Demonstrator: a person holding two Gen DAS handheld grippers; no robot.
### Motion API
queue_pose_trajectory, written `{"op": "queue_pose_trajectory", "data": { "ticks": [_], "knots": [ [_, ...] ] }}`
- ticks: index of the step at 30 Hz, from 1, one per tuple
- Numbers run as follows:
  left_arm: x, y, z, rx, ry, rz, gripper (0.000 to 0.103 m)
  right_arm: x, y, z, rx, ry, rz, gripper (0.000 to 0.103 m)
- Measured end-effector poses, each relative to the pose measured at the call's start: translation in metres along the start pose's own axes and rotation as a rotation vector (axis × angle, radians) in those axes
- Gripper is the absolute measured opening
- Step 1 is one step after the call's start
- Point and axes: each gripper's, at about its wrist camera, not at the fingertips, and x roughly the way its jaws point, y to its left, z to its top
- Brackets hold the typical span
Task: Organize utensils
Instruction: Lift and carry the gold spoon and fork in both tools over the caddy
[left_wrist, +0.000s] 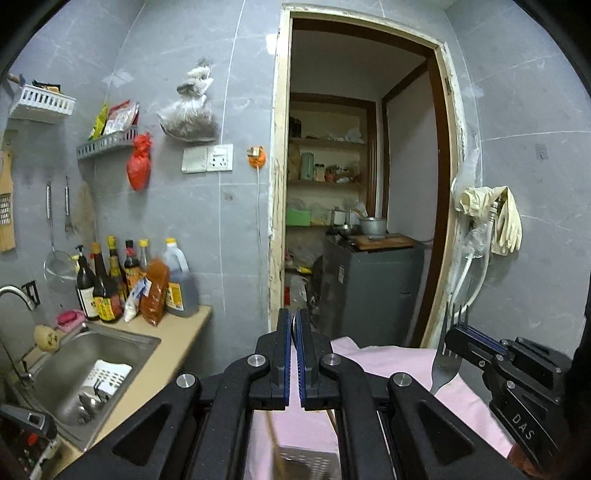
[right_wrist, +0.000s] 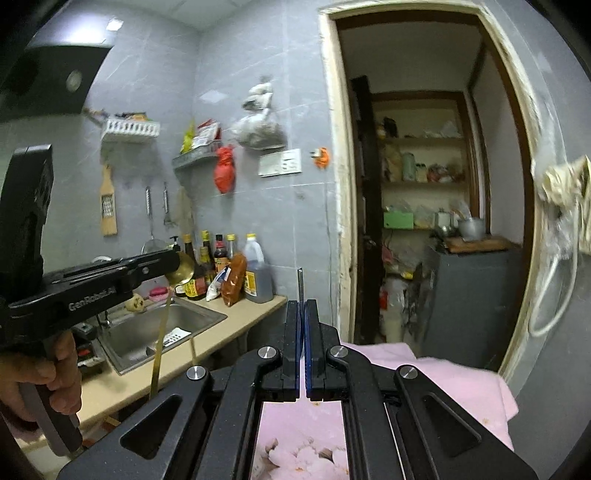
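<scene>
My left gripper (left_wrist: 294, 322) is shut on a gold spoon. A sliver of the spoon shows between the pads, and its handle (left_wrist: 275, 439) hangs down below. In the right wrist view that left gripper (right_wrist: 174, 259), held by a hand, carries the gold spoon (right_wrist: 159, 347) bowl up over the sink. My right gripper (right_wrist: 303, 308) is shut on a steel fork (right_wrist: 300, 284), seen edge-on above the fingers. In the left wrist view the right gripper (left_wrist: 452, 336) holds the fork (left_wrist: 442, 356) upright, tines up. Both are raised above a pink cloth (left_wrist: 391, 356).
A steel sink (left_wrist: 66, 373) with a white rack sits in the beige counter (left_wrist: 173, 350) at the left. Sauce bottles (left_wrist: 110, 280) stand behind it. Wall shelves, hanging bags and tools are above. An open doorway (left_wrist: 365, 184) lies ahead, with rubber gloves (left_wrist: 495, 218) hanging beside it.
</scene>
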Motion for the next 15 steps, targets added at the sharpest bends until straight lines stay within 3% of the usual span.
{"op": "queue_pose_trajectory", "data": {
  "ticks": [8, 15],
  "knots": [
    [0.003, 0.022, -0.038, 0.019, -0.06, 0.0, 0.003, 0.009, 0.065, -0.02, -0.183, 0.028, -0.024, 0.002],
    [0.002, 0.021, -0.059, 0.049, -0.074, 0.012, 0.003, 0.016, 0.087, -0.046, -0.257, 0.092, -0.037, 0.002]
  ]
}}
